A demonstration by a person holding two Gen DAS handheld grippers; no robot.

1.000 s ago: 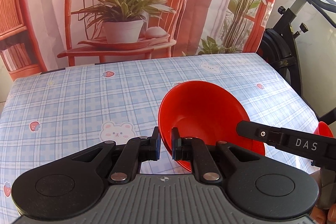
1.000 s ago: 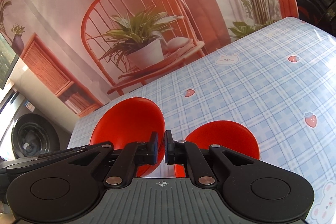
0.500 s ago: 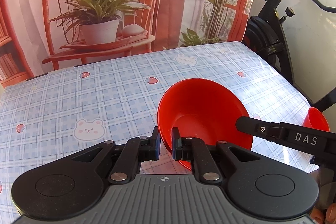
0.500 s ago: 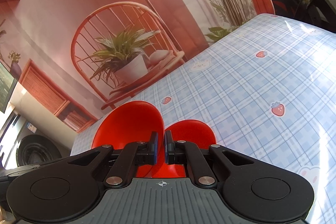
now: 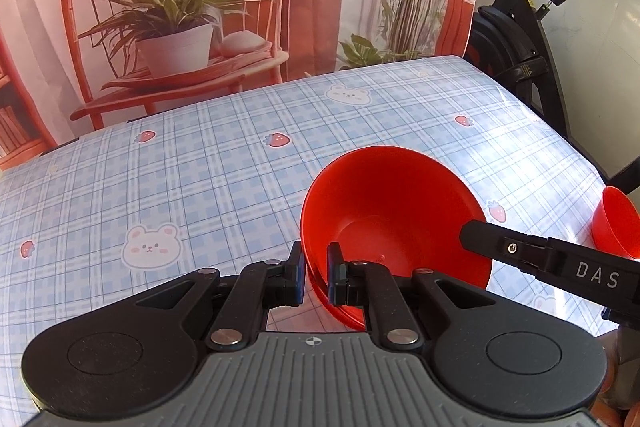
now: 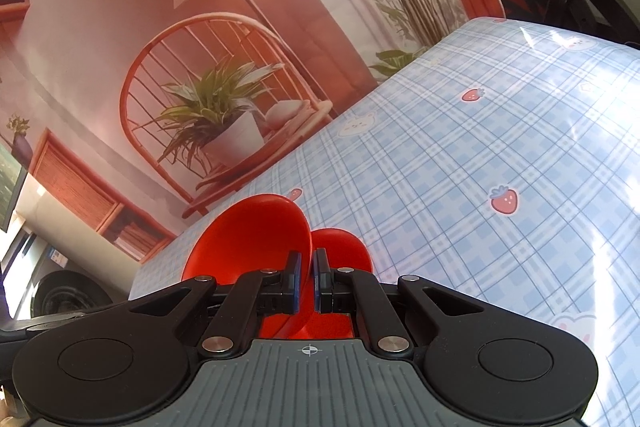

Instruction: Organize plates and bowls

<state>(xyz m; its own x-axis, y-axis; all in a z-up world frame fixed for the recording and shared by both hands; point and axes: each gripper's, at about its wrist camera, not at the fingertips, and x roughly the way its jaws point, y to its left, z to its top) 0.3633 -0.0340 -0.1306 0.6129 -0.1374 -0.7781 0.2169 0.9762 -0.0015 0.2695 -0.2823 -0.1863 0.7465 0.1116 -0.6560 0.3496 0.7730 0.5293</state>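
Left wrist view: red bowl [image 5: 400, 211] tilted, mouth toward the camera, over the near right part of the checked tablecloth [image 5: 200, 167] and apparently clear of it. Near rim pinched thin between the pads of the left gripper [image 5: 316, 275], jaws clamped on the wall. Opposite rim seems nipped the same way by the right gripper [image 6: 307, 279], jaws almost together with only the red edge between them (one bowl, two grips, judging by both views).

Second bowl [image 6: 344, 247] just beside the first, on its right, partly hidden behind the rim and the right-hand fingers; whether touching, cannot tell. Likely step: carrying the held bowl across for stacking with that one.

To do it well:
- Move both hands as one; any drift apart twists a thin, slick rim out of the pads.
- Level the bowl before lowering.
- Centre over the second bowl, set down straight, then ease off both grips together.

Count: red bowls, two. Plates, none in view. Grippers, two. Further out: printed backdrop [image 5: 180, 7] behind the table, exercise bike [image 5: 520, 39] off its right edge.
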